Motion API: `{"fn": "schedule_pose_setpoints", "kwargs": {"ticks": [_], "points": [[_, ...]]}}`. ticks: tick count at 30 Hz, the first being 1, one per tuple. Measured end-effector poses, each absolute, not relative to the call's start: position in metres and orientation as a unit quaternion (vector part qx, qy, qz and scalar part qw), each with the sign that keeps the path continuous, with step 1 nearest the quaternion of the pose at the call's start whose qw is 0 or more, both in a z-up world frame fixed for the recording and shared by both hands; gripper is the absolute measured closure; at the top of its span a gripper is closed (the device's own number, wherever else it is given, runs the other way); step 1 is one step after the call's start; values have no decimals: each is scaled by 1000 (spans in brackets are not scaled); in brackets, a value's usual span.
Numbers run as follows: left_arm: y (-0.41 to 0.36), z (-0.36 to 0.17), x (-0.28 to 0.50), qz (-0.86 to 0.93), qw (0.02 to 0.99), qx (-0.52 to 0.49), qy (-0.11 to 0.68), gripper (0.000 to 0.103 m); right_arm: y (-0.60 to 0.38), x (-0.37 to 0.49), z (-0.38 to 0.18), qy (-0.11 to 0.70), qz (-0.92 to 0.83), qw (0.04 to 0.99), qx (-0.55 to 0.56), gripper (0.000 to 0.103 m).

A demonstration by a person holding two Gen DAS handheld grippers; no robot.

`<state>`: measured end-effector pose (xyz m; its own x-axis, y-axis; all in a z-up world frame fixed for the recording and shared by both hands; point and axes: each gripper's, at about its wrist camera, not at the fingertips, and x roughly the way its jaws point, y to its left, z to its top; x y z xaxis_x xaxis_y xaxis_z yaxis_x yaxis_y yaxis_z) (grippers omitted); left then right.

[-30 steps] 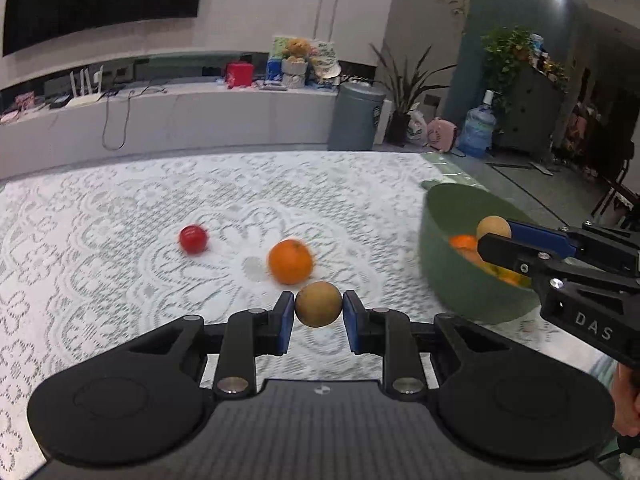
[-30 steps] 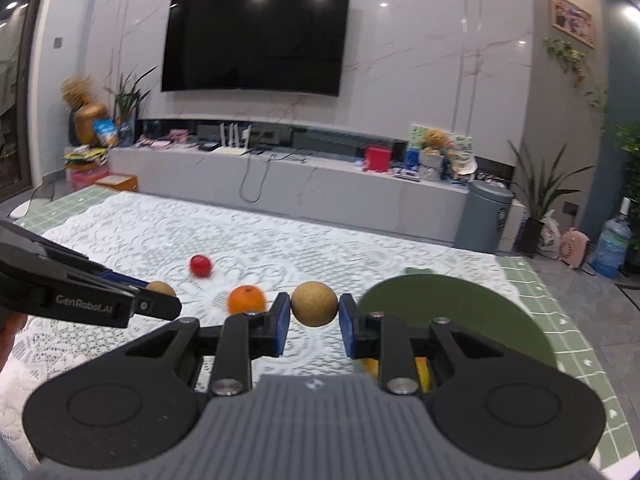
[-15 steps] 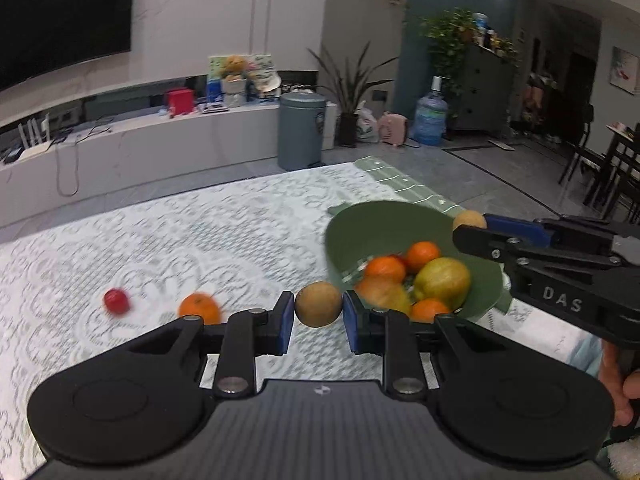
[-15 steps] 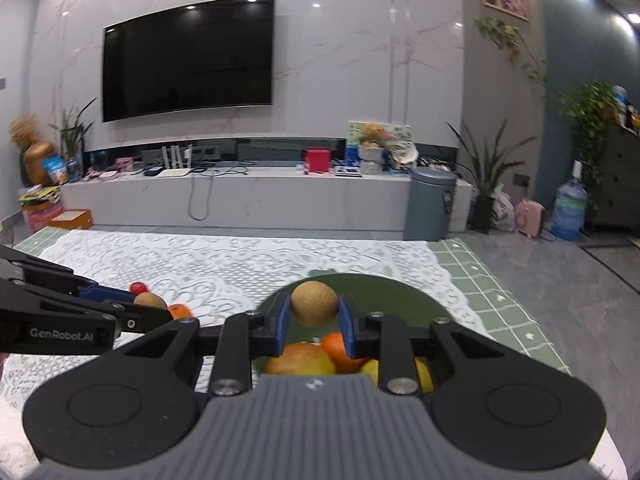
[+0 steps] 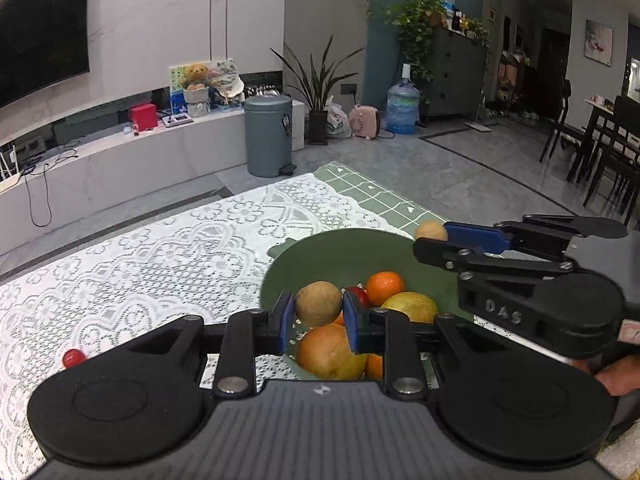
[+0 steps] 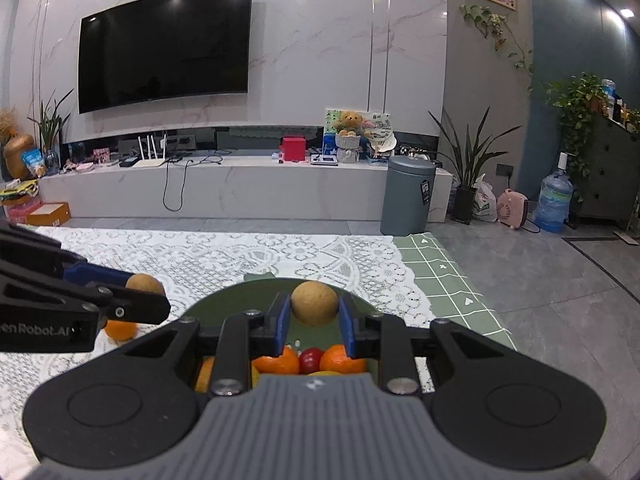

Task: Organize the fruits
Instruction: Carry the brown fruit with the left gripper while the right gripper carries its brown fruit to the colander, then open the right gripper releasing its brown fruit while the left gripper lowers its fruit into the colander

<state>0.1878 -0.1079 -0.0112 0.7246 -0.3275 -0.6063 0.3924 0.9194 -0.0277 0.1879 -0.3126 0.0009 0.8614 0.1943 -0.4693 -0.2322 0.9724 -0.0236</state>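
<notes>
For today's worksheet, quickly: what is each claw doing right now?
Left claw: closed on a brown round fruit.
Right claw: closed on another brown round fruit.

You are looking at the left claw point(image 5: 318, 318) and the right claw point(image 6: 314, 322): black linkages carrying blue finger pads point(image 5: 285, 316), silver screws, a ribbed grey housing, and white "DAS" and "GenRobot.AI" lettering. Bare skin is showing at your right hand point(image 5: 618, 376).
</notes>
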Motion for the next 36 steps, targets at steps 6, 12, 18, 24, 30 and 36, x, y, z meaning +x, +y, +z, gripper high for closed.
{"fn": "schedule_pose_setpoints", "kwargs": {"ticks": [6,12,18,24,30,36], "points": [[-115,-21,202,-194,920,60,334,74,-315,196,-12,252,113,960,-38,80],[-121,-30,219,-192,908,75,364,74,-312,199,-17,266,117,956,-45,80],[-118,-42,239,-184,892,55,409,74,-310,206,-25,294,119,947,-50,80],[-121,-50,246,-188,884,58,424,74,-308,215,-31,315,116,941,-52,80],[-126,-57,256,-188,874,61,444,74,-307,219,-36,325,116,937,-53,80],[-129,-60,265,-186,868,63,456,74,-306,228,-43,344,110,931,-52,80]]}}
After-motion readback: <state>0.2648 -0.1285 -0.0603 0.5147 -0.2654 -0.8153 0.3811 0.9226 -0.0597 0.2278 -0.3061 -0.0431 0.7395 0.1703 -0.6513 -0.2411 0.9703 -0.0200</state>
